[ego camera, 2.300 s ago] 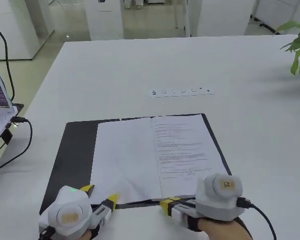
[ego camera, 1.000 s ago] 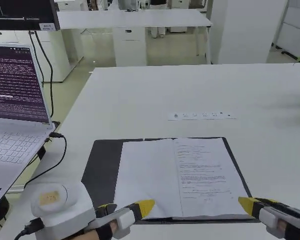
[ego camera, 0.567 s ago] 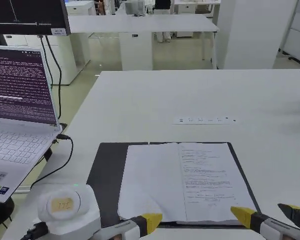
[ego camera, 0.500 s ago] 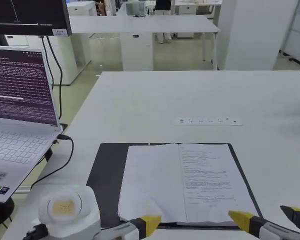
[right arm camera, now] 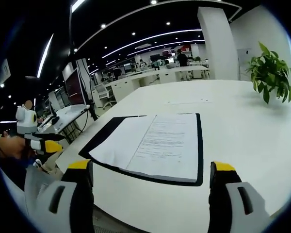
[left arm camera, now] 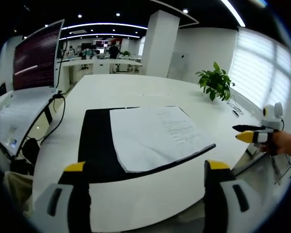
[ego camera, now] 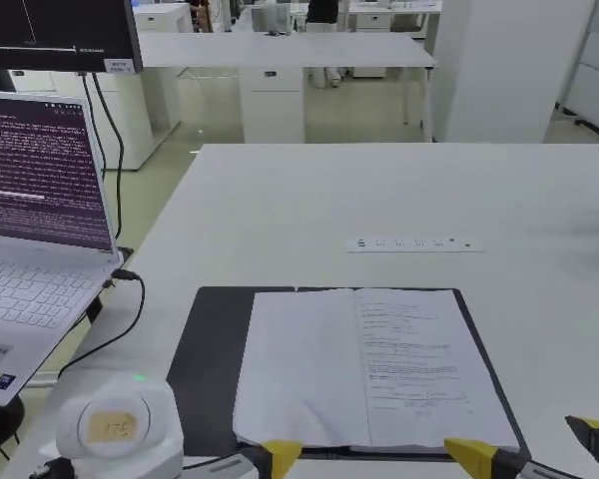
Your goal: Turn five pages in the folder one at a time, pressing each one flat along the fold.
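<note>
The folder [ego camera: 210,359] lies open and flat near the table's [ego camera: 309,200] front edge, with the printed page [ego camera: 409,359] on the right. The left gripper [left arm camera: 145,167] and right gripper [right arm camera: 150,166] hover off that edge, flanking the folder. Their jaws are spread wide and empty, likely ready to take a page corner.

Black folder [ego camera: 212,369] lying open
White pages [ego camera: 309,369] spread flat, print on the right one, just ahead of the left gripper [left arm camera: 145,167] and right gripper [right arm camera: 151,166].

One folder [ego camera: 210,359], two tools [left arm camera: 145,166] [right arm camera: 151,165], one laptop [ego camera: 30,249], one power strip [ego camera: 414,242], one plant [left arm camera: 216,80]
</note>
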A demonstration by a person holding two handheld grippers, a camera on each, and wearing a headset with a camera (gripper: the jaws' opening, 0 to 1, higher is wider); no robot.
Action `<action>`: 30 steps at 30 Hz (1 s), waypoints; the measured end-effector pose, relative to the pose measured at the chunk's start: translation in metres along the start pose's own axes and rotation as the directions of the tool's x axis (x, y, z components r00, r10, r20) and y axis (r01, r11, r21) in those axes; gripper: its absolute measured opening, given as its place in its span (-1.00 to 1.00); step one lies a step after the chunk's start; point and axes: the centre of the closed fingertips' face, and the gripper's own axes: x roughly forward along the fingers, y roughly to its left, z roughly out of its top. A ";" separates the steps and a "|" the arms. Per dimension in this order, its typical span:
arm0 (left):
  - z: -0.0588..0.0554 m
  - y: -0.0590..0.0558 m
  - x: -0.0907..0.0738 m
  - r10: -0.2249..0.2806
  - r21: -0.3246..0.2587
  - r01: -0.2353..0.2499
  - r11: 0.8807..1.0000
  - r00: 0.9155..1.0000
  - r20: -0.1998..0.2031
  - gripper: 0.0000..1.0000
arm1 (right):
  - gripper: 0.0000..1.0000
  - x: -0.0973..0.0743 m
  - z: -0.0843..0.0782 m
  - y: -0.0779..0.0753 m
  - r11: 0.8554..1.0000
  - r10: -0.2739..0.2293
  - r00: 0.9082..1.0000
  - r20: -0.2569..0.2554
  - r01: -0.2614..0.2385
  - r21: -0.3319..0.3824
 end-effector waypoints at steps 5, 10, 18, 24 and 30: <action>0.009 -0.008 0.016 -0.024 0.019 0.024 1.000 1.000 0.014 0.98 | 0.95 0.001 -0.002 0.001 1.000 0.006 1.000 0.007 -0.006 0.007; 0.010 -0.035 0.046 -0.094 0.050 0.094 0.994 0.996 -0.011 0.98 | 0.88 0.003 -0.004 0.000 1.000 0.017 1.000 0.009 -0.017 0.017; 0.005 -0.078 0.093 -0.165 0.098 0.171 0.980 0.984 -0.066 0.84 | 0.91 0.008 -0.003 -0.005 0.998 0.041 0.999 0.007 -0.041 0.056; -0.001 -0.107 0.124 -0.204 0.129 0.216 0.968 0.974 -0.099 0.78 | 0.91 0.013 -0.004 -0.013 0.997 0.049 0.999 -0.007 -0.048 0.061; -0.008 -0.135 0.151 -0.241 0.155 0.257 0.954 0.964 -0.116 0.74 | 0.90 0.017 -0.005 -0.026 0.996 0.042 0.999 -0.004 -0.042 0.075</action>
